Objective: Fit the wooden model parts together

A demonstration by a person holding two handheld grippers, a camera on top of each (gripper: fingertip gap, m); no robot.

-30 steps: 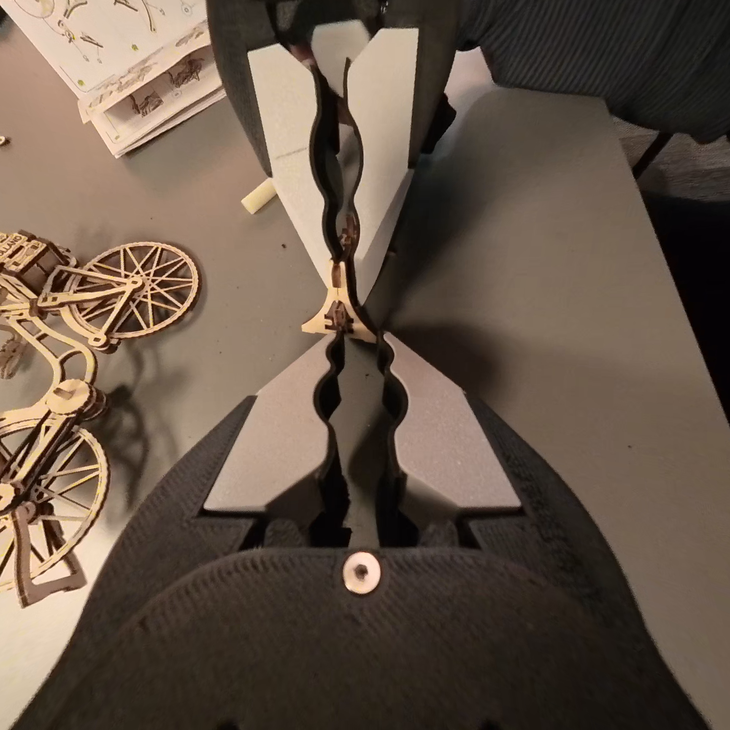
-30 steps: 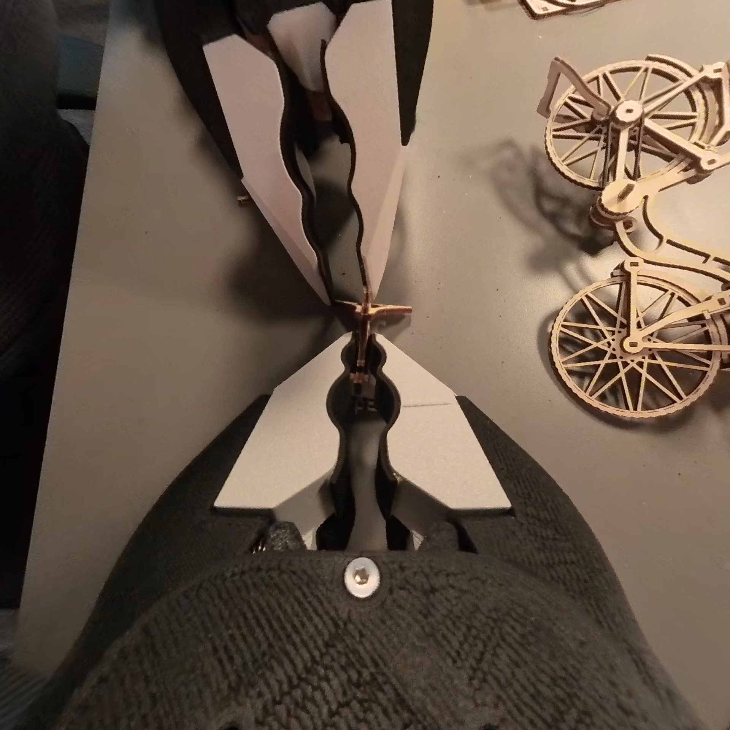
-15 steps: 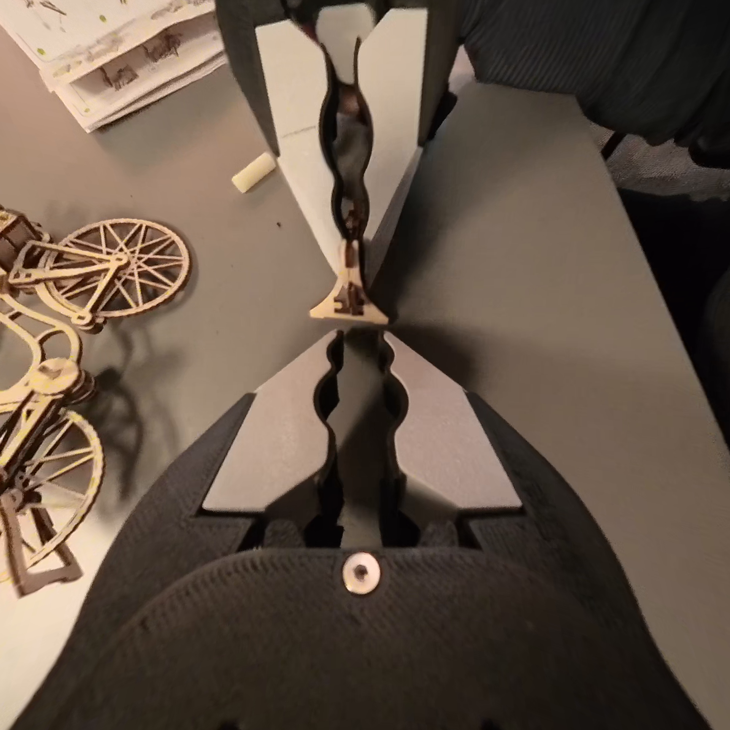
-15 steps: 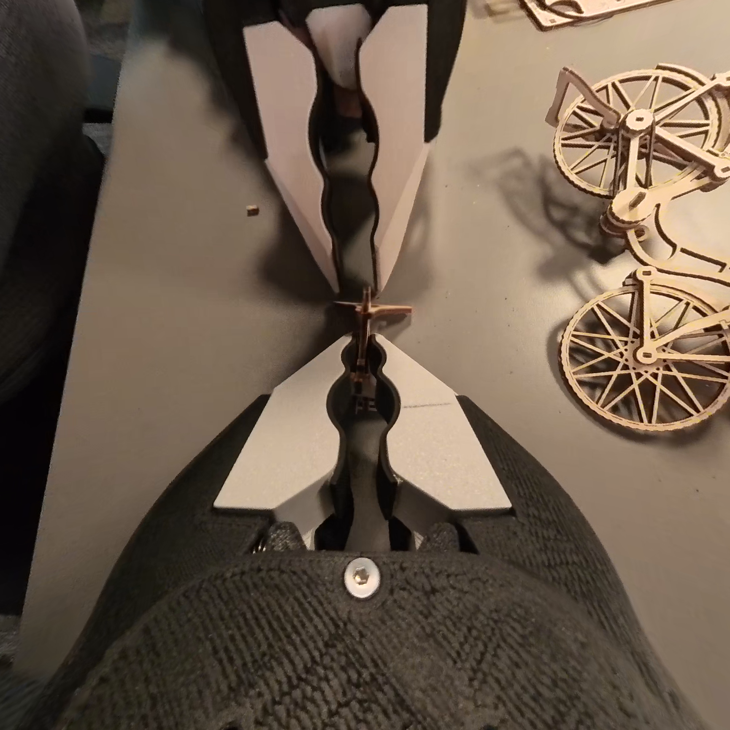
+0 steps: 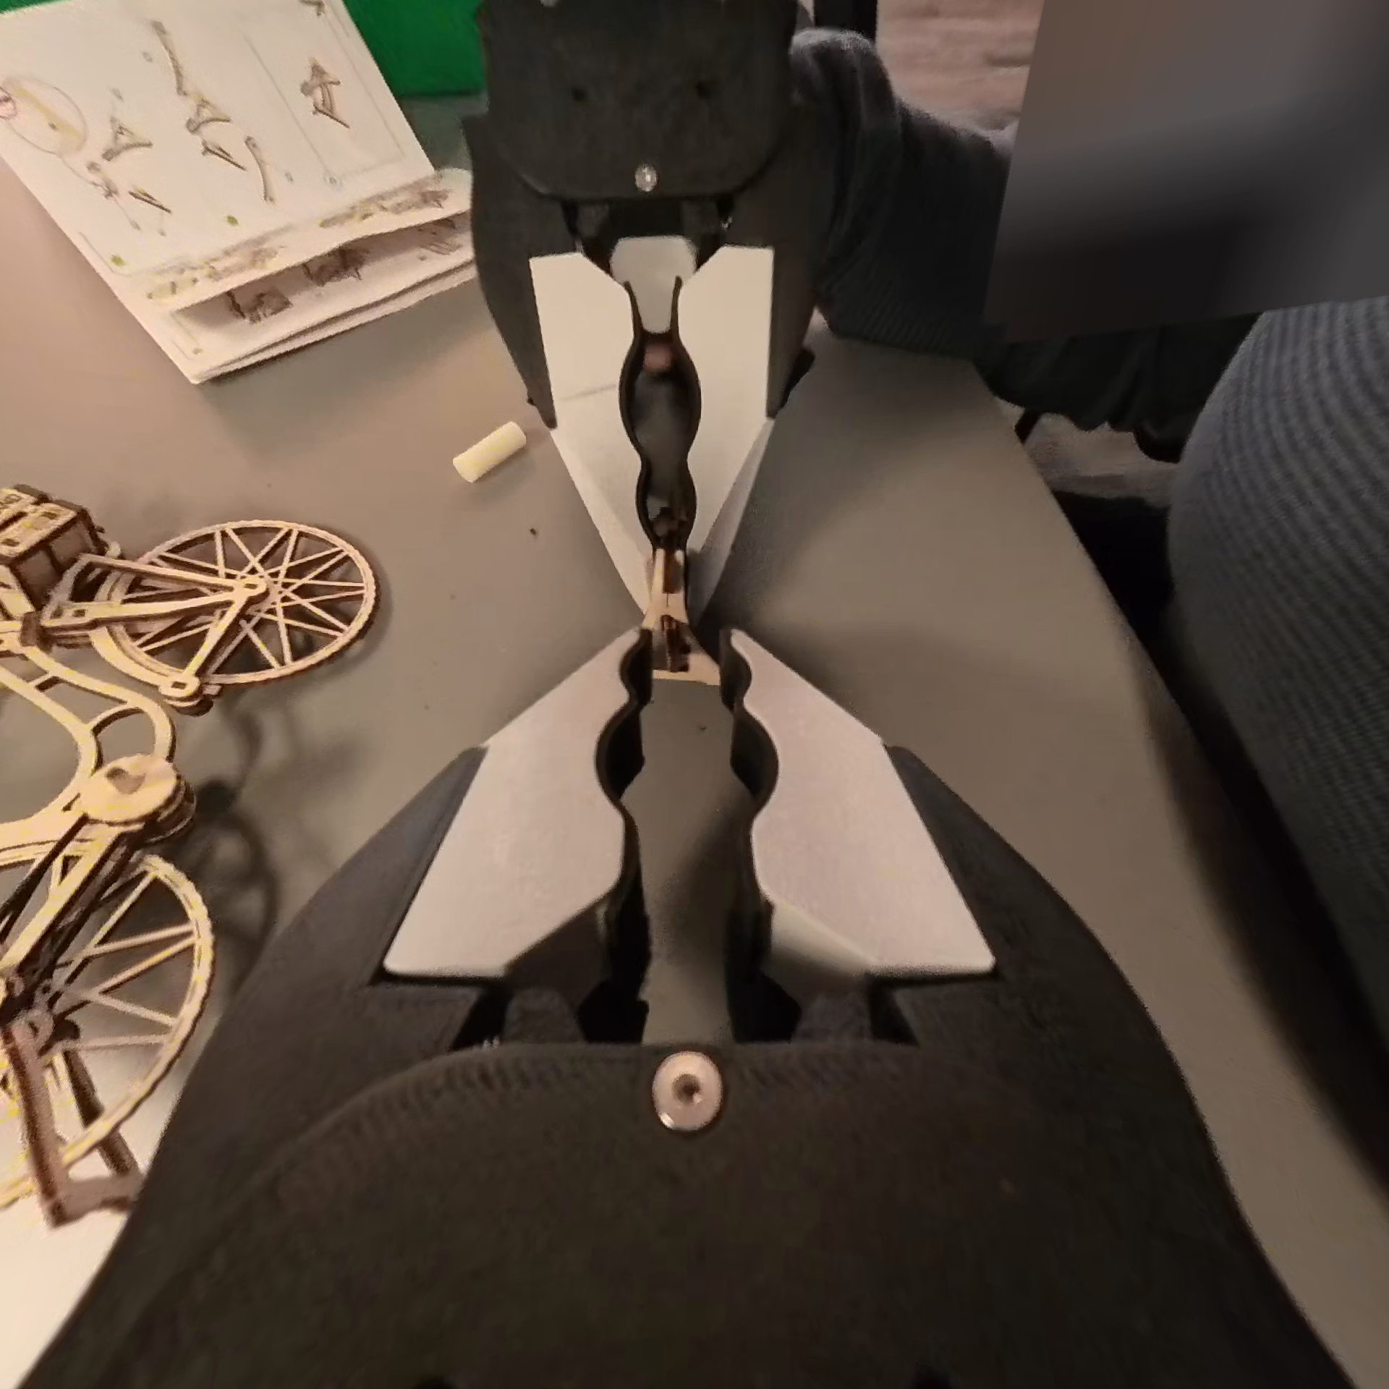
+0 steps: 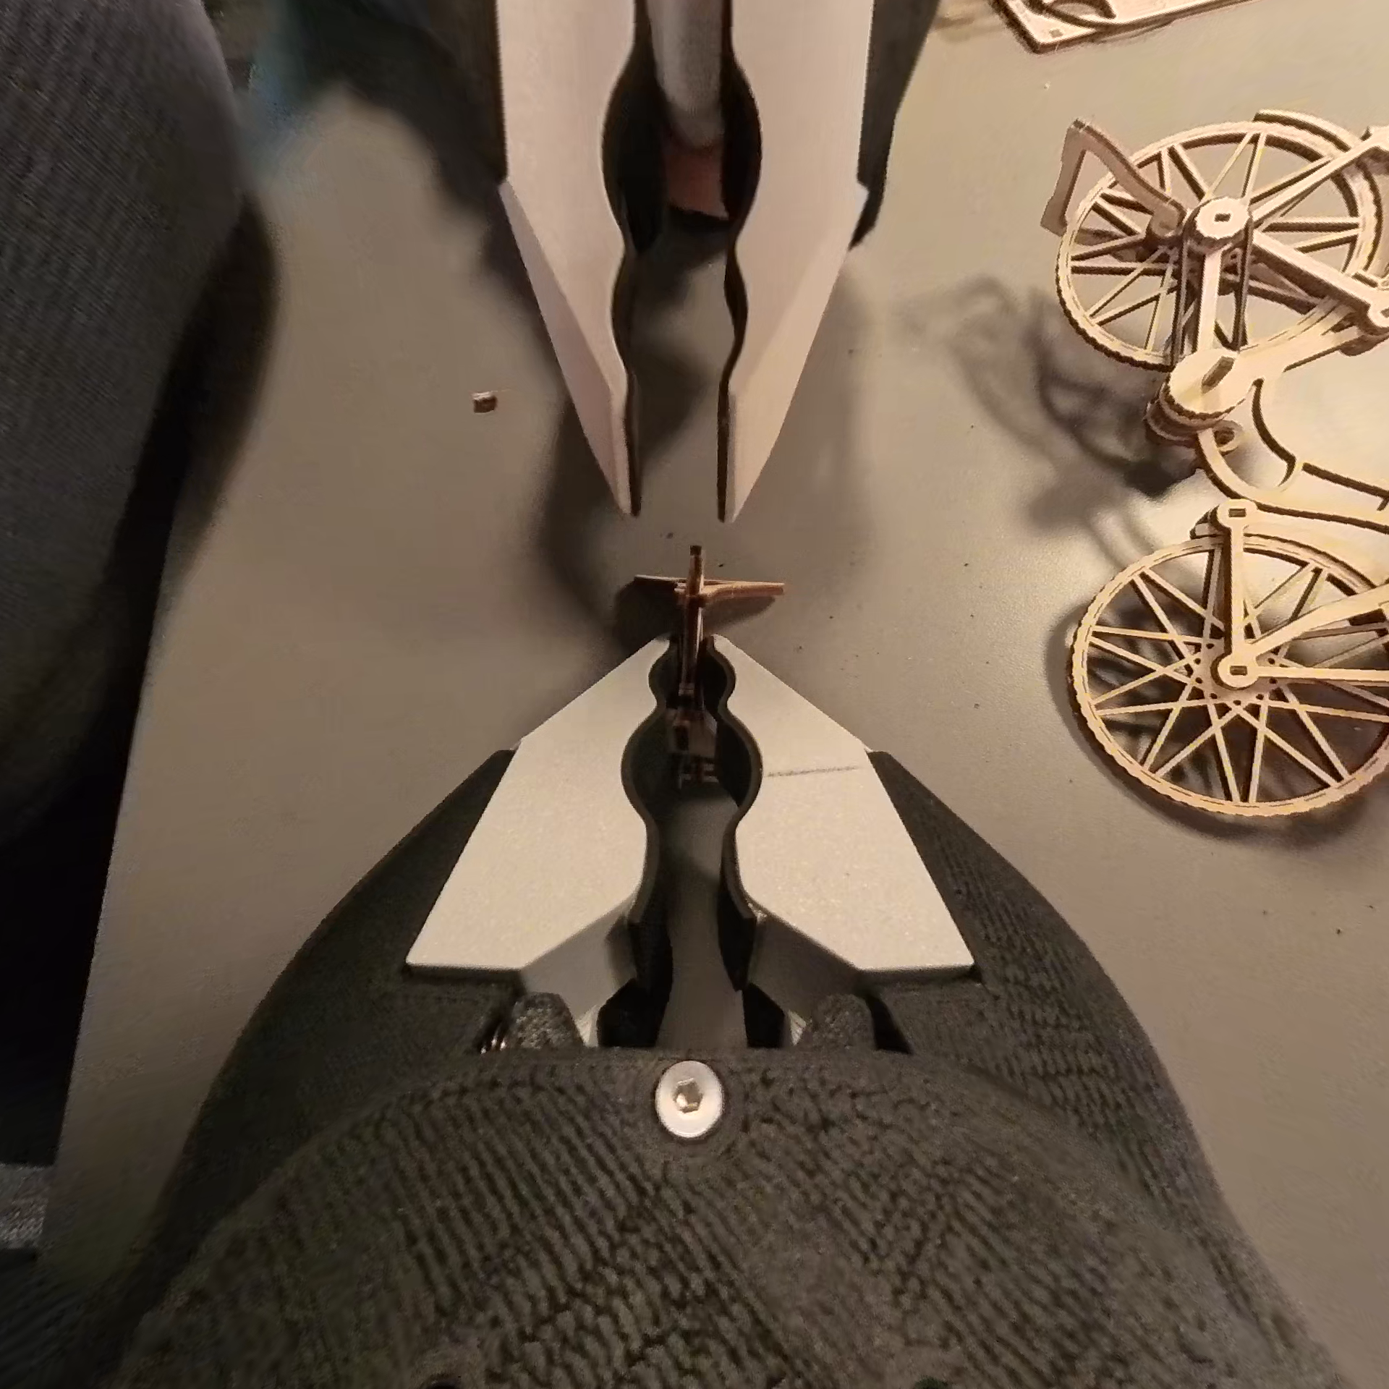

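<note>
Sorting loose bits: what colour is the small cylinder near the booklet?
Pale cream cylinder, clearest in left wrist view.

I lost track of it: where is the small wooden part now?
The small wooden part sits clamped in the right tongs, just before the open left tongs.

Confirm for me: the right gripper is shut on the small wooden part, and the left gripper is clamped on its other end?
Not quite. The right gripper is shut on the small wooden part, but the left gripper is open, its fingertips apart and short of the part. The right wrist view shows the gap clearly.
</note>
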